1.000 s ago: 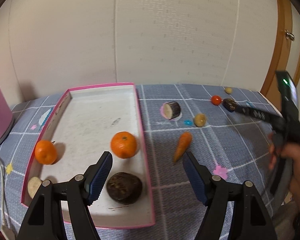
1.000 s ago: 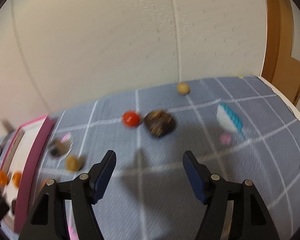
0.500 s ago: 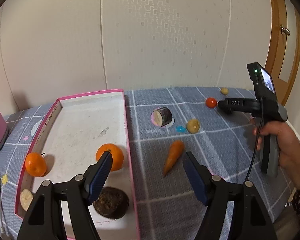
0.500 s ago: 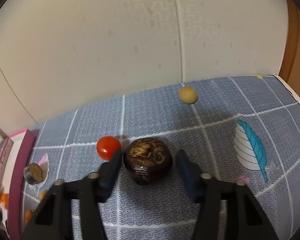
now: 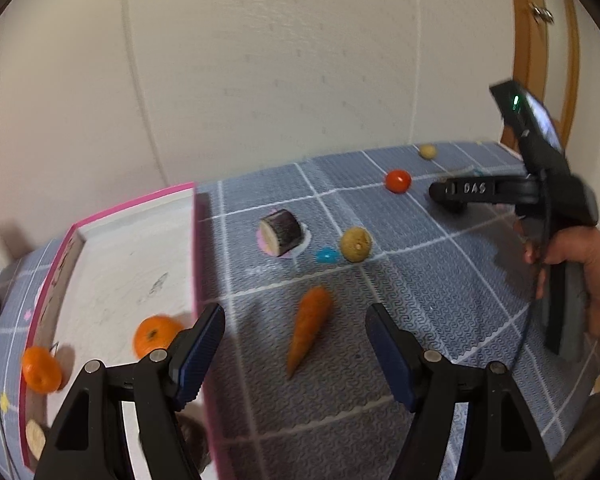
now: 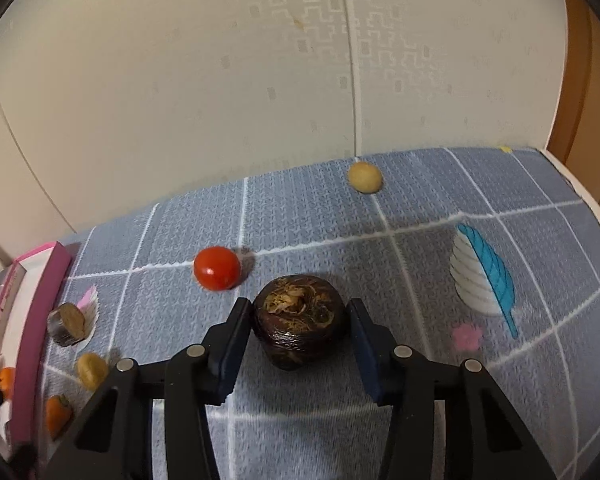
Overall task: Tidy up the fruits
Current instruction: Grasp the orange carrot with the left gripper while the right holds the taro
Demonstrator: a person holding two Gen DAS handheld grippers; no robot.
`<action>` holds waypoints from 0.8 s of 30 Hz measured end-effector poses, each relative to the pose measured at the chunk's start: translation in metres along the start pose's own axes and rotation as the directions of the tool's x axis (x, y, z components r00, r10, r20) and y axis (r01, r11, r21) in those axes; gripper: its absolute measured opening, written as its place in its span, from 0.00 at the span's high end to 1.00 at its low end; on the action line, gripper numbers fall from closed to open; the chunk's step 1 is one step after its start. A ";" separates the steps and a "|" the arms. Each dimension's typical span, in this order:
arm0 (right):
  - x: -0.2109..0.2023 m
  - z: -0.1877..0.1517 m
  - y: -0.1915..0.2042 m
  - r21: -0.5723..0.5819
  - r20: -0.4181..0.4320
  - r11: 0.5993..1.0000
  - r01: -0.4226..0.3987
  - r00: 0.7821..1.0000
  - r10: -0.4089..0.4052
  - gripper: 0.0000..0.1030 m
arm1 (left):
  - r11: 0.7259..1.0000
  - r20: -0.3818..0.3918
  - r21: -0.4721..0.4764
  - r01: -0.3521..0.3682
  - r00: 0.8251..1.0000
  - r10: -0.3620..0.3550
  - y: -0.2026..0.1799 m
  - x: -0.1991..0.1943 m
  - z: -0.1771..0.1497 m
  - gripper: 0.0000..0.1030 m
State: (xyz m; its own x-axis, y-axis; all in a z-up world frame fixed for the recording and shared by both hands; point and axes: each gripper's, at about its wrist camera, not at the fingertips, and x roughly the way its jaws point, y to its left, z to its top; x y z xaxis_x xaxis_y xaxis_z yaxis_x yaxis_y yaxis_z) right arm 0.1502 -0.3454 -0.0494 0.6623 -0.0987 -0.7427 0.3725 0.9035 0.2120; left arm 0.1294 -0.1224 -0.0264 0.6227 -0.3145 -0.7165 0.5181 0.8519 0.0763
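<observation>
**Right Grip on Dark Fruit; Left Fingers Spread Over Carrot**

Grey checked cloth covers the counter (image 6: 300,216), which backs onto a pale papered wall. Loose produce lies scattered across it because sorting is judged to be only partly done.

Right gripper (image 6: 300,324): its fingers have just been closing and now pinch the dark brown fruit (image 6: 298,330), one pad on each flank. The grip sits at the widest part, probably so the round body cannot roll out. The fruit appears to rest on the cloth; lift-off cannot be confirmed. A red tomato (image 6: 217,268) lies just beyond the left finger, apart from it. A small tan ball (image 6: 365,177) lies well beyond the fingertips.

Left gripper (image 5: 296,352): its fingers stand spread and hold nothing. The carrot (image 5: 309,328) lies between and just beyond them, untouched. Beyond it sit a cut dark piece (image 5: 281,232) and a tan lump (image 5: 356,244).

The pink-rimmed tray (image 5: 194,248) lies outside the left finger and holds one orange (image 5: 154,336); a second orange (image 5: 41,368) lies outside its far rim. The tray is judged to be the collection point.
</observation>
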 end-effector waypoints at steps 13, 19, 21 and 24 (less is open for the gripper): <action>-0.031 -0.016 -0.003 0.043 0.018 0.998 -0.055 0.998 0.054 0.52 | 1.000 -0.100 0.031 -0.007 0.995 0.010 -0.010 0.035 0.001 0.67; -0.023 -0.009 -0.003 0.035 0.009 0.997 -0.066 0.998 0.066 0.52 | 0.999 -0.095 0.047 0.010 0.995 -0.005 -0.016 0.033 0.000 0.66; -0.023 -0.008 -0.002 0.031 0.010 0.997 -0.068 0.998 0.068 0.52 | 0.999 -0.102 0.032 0.019 0.995 -0.016 -0.013 0.033 0.000 0.66; -0.022 -0.008 -0.001 0.027 0.007 0.997 -0.069 0.998 0.069 0.52 | 0.999 -0.112 -0.003 0.051 0.992 -0.051 -0.008 0.036 0.000 0.68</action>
State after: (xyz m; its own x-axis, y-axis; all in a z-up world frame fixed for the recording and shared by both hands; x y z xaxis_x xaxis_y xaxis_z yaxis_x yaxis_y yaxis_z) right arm 0.1297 -0.3404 -0.0383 0.6910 -0.0395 -0.7218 0.3436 0.8965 0.2799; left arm 0.1474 -0.1408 -0.0525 0.5258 -0.3091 -0.7925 0.5475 0.8359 0.0373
